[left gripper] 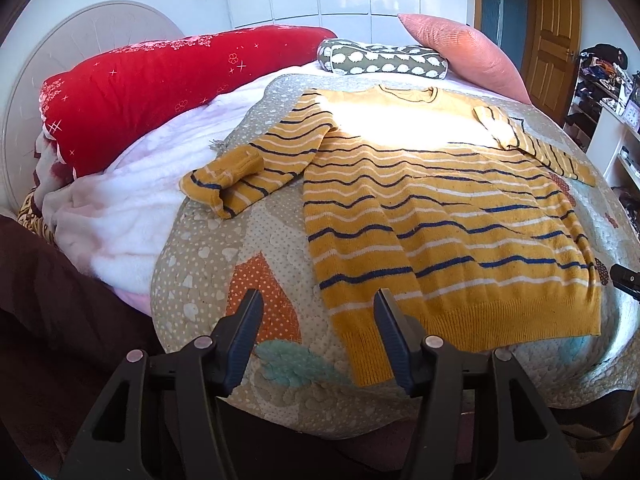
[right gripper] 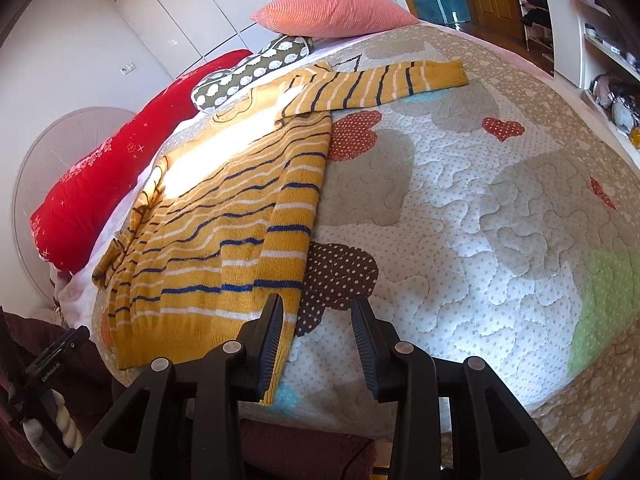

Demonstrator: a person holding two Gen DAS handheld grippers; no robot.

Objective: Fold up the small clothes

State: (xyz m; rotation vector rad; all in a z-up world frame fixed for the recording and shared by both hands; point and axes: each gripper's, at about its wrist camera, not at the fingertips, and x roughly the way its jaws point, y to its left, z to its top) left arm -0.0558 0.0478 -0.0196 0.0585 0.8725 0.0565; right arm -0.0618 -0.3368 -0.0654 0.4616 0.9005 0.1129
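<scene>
We see a bed covered by a quilted dotted bedspread (right gripper: 460,200); on it lie a flat yellow striped sweater (left gripper: 440,216), a red duvet (left gripper: 160,88), a white blanket (left gripper: 132,208), a pink pillow (right gripper: 336,12) and a hedgehog-print cushion (left gripper: 380,60)

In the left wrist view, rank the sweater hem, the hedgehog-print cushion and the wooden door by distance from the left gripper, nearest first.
1. sweater hem: just ahead of the left gripper, slightly right.
2. hedgehog-print cushion: beyond the sweater's collar, on the bed's far side.
3. wooden door: upper right, past the bed.
</scene>
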